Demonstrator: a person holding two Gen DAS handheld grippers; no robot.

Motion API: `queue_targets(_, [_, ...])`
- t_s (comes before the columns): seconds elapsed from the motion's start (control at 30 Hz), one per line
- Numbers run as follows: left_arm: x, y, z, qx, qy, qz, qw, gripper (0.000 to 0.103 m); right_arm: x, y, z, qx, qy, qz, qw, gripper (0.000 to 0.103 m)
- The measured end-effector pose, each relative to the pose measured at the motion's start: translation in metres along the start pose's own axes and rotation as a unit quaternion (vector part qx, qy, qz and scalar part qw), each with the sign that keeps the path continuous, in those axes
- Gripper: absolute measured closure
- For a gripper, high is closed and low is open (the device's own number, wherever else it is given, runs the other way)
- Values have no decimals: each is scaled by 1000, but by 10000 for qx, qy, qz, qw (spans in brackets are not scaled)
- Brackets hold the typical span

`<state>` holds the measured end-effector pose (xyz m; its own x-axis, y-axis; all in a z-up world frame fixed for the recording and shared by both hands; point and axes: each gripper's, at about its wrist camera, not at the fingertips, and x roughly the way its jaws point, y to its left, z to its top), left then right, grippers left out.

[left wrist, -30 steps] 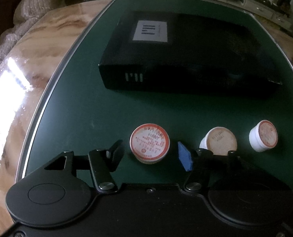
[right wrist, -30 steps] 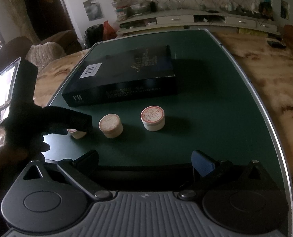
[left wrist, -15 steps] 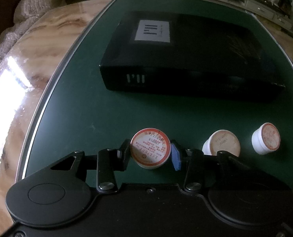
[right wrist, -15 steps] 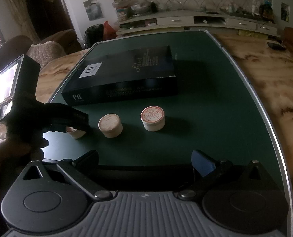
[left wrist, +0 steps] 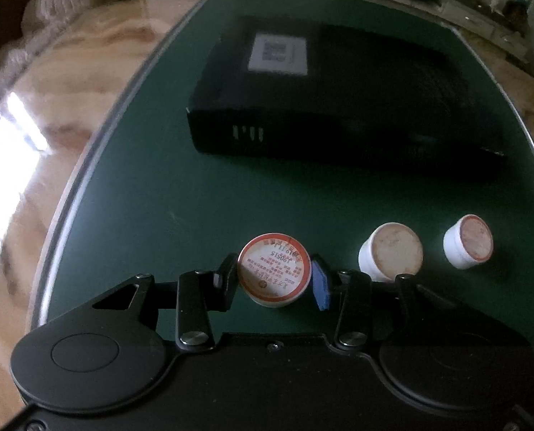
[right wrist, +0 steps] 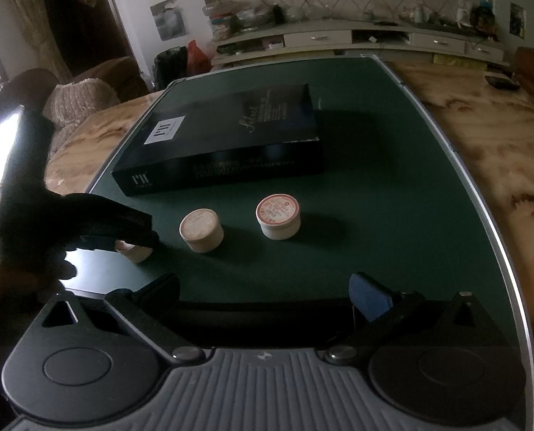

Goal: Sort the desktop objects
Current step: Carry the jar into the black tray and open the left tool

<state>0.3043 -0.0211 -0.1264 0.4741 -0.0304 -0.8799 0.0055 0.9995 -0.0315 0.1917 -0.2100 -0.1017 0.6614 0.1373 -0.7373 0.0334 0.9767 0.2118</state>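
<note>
Three small white round jars stand in a row on the green mat. My left gripper is shut on the leftmost jar, the one with a red-ringed label; its fingers press both sides. In the right wrist view this jar is mostly hidden under the left gripper. The plain-lid jar and another red-ringed jar stand to the right. My right gripper is open and empty, low over the mat's near edge.
A large black box lies behind the jars on the green mat. The mat has a metal rim and lies on a marbled table. A sofa and cushions are at the left.
My left gripper moved forward around the leftmost jar and closed on it. It appears slightly raised now. The right gripper stayed still and open.
</note>
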Motion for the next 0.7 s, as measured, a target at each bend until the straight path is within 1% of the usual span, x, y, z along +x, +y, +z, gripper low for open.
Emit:
queue_targets(0.1, [-21, 0, -3, 71, -108, 29, 9999, 62, 0, -1, 0, 21, 2, 9, 10000, 0])
queue_targets(0.2, [-46, 0, -8, 140, -94, 60, 9998, 62, 0, -1, 1, 42, 4, 19, 10000, 0])
queue_targets(0.3, [-73, -1, -19, 269, -118, 183, 9994, 62, -1, -1, 1, 67, 24, 32, 10000, 0])
queue_targets(0.4, [-96, 2, -36, 274, -56, 135, 9995, 62, -2, 0, 1, 91, 41, 31, 9999, 0])
queue_targets(0.53, [-114, 1, -63, 343, 66, 15, 9994, 62, -4, 3, 1, 120, 35, 25, 9999, 0])
queue_targets(0.7, [-118, 5, -94, 227, 323, -47, 9992, 62, -9, 9, 2, 38, -8, 23, 10000, 0])
